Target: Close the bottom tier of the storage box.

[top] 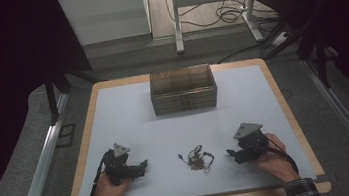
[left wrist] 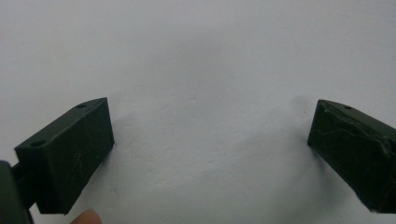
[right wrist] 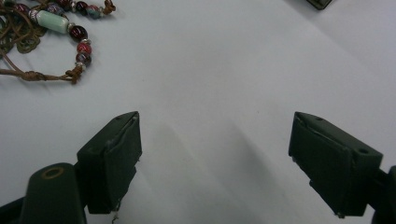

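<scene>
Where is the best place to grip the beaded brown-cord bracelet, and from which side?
Probably grip the beaded brown-cord bracelet at its row of round dark red beads and pale green tube bead, which stand higher than the thin cord. It lies flat and tangled on the white table mat, so come straight down from above. The right tool is nearer and open.

A white-topped table (top: 128, 108) with a wooden rim carries a beaded necklace (top: 196, 158) near its front and a brown box (top: 183, 89) farther back.
</scene>
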A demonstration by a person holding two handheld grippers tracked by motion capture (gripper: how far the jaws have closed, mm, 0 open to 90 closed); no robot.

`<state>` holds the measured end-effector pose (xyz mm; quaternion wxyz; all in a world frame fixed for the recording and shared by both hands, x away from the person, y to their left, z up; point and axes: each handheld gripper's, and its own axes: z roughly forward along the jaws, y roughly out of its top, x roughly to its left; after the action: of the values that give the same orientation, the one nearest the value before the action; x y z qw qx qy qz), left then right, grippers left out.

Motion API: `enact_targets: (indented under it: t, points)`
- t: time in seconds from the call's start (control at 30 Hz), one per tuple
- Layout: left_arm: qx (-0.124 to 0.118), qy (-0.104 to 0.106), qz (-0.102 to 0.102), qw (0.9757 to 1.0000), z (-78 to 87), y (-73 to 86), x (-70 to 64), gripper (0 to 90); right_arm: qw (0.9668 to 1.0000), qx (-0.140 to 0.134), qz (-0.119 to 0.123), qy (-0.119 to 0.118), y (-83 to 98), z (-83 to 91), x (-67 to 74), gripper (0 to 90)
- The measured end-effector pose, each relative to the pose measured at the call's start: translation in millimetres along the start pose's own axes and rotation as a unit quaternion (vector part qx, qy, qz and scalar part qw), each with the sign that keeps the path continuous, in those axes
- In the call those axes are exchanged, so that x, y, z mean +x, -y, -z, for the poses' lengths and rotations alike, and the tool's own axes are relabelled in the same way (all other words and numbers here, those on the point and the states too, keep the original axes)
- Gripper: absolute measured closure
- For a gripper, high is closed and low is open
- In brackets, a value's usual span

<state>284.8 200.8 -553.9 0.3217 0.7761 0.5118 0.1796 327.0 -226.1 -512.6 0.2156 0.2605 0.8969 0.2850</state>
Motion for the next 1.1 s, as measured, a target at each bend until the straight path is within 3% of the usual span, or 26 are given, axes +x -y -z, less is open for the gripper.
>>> enact_targets:
  t: [0.3, 0.77, 1.1]
  points:
    - [0.0, 0.0, 0.0, 1.0, 0.0, 0.0, 0.0, 0.4, 1.0, 0.001, 0.0, 0.007, -4.2, -0.1, 0.4, 19.1]
    - [0.0, 0.0, 0.0, 1.0, 0.0, 0.0, 0.0, 0.4, 0.9981, 0.018, 0.04, 0.044, -13.3, -5.8, 4.6, 19.9]
    - [0.0, 0.0, 0.0, 1.0, 0.1, 0.0, -0.1, 0.4, 0.9967, 0.023, 0.059, 0.052, -17.2, -9.2, 6.2, 19.9]
